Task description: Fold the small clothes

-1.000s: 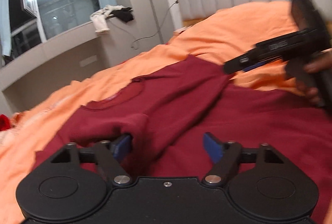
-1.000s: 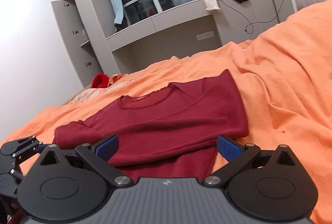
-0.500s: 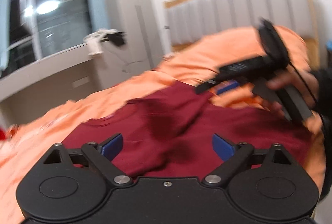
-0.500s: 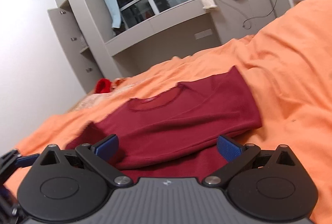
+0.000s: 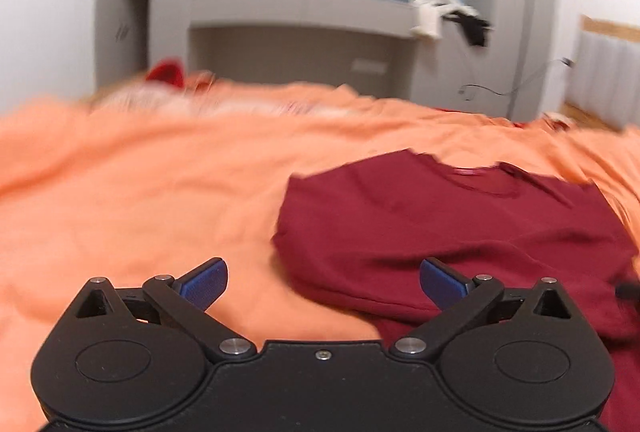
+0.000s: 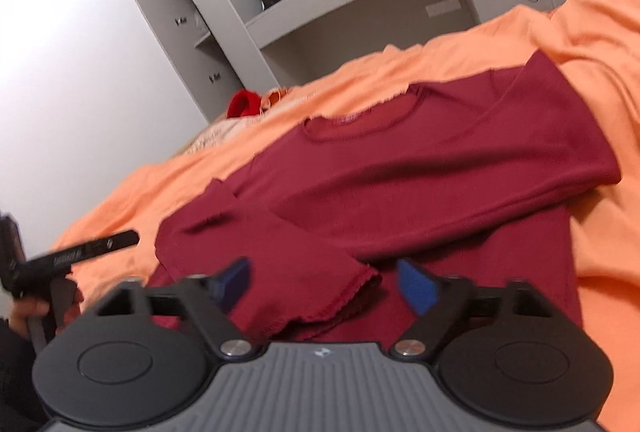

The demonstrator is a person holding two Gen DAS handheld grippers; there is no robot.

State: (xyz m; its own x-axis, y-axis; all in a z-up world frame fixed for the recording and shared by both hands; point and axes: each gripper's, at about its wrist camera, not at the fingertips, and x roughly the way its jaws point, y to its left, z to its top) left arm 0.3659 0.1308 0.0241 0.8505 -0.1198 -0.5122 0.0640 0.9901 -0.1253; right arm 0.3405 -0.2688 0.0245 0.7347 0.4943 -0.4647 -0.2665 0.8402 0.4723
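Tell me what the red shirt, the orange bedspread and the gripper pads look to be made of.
Shirt: seems a soft matte knit, likely cotton; it drapes limply and the cuff hem is wavy and stitched.
Bedspread: matte woven or jersey cloth, lying in soft wrinkles; the fibre cannot be told.
Pads: blue, dull and smooth, probably rubber or soft plastic, on black, faintly glossy hard-plastic links.

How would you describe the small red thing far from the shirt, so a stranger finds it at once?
Start at the orange bed cover and follow it to its far edge, toward the grey shelves. There lies a bright red bundle. It is small, crumpled and vivid, unlike the big, flat, dark red shirt.
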